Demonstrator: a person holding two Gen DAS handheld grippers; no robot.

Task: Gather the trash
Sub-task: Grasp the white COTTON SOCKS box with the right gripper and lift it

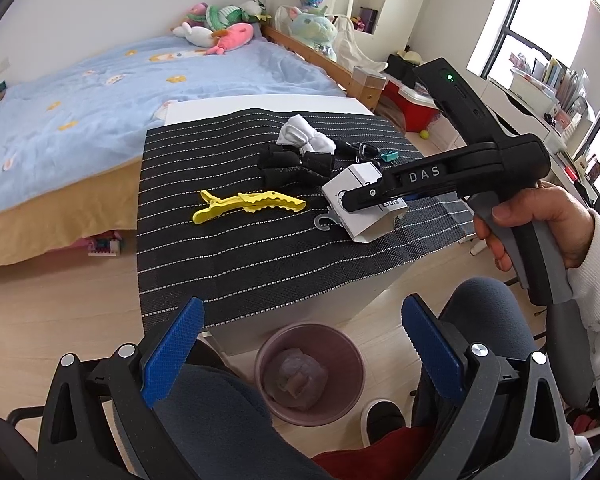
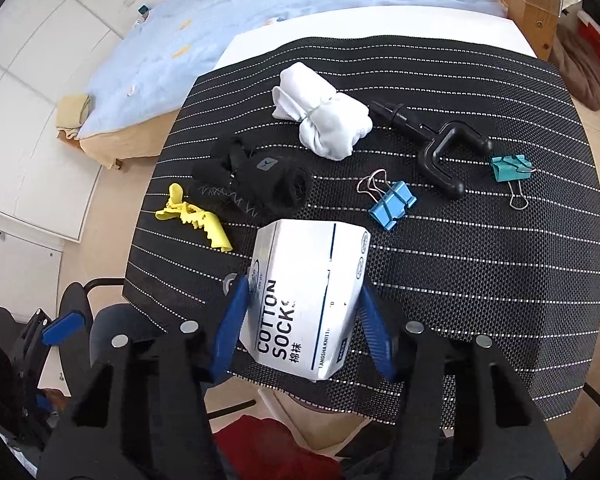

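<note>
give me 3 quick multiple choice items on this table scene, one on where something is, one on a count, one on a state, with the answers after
1. Where does the bin stand?
A. on the bed
B. on the floor at the near end of the table
C. on the striped mat

2. How many binder clips lie on the striped mat?
A. two
B. none
C. four

3. What is the right gripper doing?
A. hanging open over the bin
B. shut on the yellow hair clip
C. closed on the sock box

Answers
1. B: the left wrist view shows it on the wooden floor below the table's near edge.
2. A: a blue binder clip and a teal binder clip are the only ones.
3. C: its blue pads press both sides of the white sock box; the yellow hair clip lies apart.
</note>
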